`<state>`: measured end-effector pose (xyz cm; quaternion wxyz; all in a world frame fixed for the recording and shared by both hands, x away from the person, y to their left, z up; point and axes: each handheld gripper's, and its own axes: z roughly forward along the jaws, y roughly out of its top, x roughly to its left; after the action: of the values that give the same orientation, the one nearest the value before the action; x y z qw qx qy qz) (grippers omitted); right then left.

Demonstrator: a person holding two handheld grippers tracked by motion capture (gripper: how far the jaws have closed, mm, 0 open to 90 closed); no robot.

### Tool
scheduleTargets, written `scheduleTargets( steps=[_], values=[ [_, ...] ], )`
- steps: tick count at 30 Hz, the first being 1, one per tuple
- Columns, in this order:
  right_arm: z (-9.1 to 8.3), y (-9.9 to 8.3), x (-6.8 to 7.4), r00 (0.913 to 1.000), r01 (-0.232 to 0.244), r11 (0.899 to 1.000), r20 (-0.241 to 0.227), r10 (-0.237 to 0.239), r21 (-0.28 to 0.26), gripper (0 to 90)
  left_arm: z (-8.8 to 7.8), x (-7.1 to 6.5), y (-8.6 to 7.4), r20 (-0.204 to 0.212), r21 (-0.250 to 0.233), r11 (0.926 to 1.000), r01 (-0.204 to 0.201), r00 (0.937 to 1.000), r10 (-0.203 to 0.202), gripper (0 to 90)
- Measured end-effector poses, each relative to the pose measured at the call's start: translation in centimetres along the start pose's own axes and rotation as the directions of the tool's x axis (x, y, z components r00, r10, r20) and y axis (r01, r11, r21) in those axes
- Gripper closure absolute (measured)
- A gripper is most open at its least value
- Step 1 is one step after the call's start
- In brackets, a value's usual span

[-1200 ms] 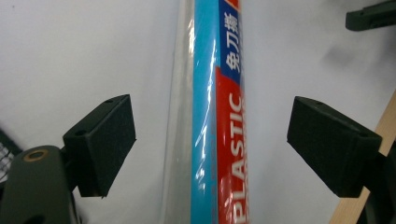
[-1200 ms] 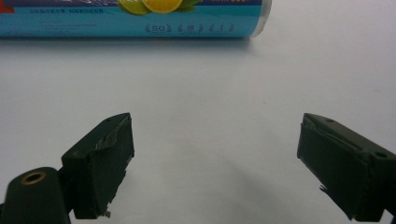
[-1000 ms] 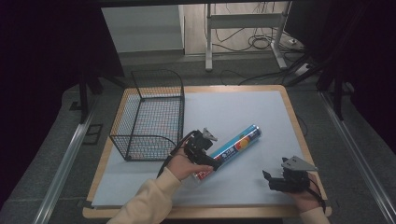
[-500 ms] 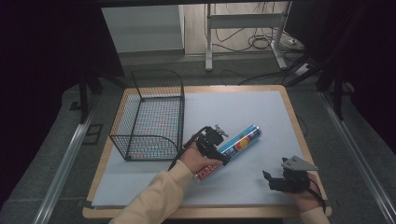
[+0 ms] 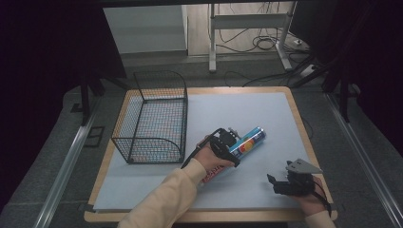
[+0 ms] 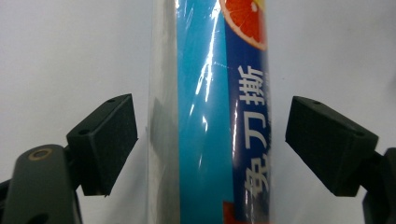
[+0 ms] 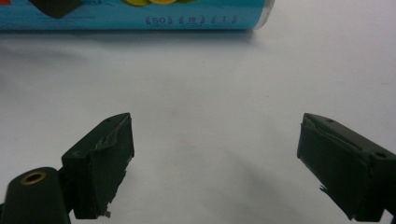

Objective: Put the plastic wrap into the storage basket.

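blue tube (image 6: 210, 121) lying between left claw (image 6: 211, 140) jaws, small gaps either side

A black wire basket (image 5: 154, 118) stands on the left part of the desk (image 5: 294, 114), on the pale blue sheet (image 5: 223, 114) that covers most of the wooden top. Beyond the desk, a white metal frame (image 5: 247, 33) stands on the floor with dark cables (image 5: 266, 45) lying around its feet.

Left claw (image 5: 230, 142) over the blue tube (image 5: 247, 141) — wire basket (image 5: 154, 118) beside.
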<state>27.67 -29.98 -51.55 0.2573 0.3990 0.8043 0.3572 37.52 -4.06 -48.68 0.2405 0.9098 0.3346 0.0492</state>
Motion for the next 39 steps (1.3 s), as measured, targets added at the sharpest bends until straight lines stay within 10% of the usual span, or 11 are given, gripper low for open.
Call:
scheduleTargets(
  steps=[19,39],
  values=[
    [0.1,-0.1,-0.2,1.0000,-0.005,1.000,0.007,0.005,0.013,11.1,1.5,0.5,0.4,0.028,0.096,0.9953,0.008,0.9996,-0.011,31.3],
    [0.0,-0.1,-0.4,0.9998,-0.007,1.000,0.017,0.007,0.009,11.2,-0.3,1.8,0.6,0.033,0.093,0.9954,0.024,0.9991,-0.027,31.7]
  ],
)
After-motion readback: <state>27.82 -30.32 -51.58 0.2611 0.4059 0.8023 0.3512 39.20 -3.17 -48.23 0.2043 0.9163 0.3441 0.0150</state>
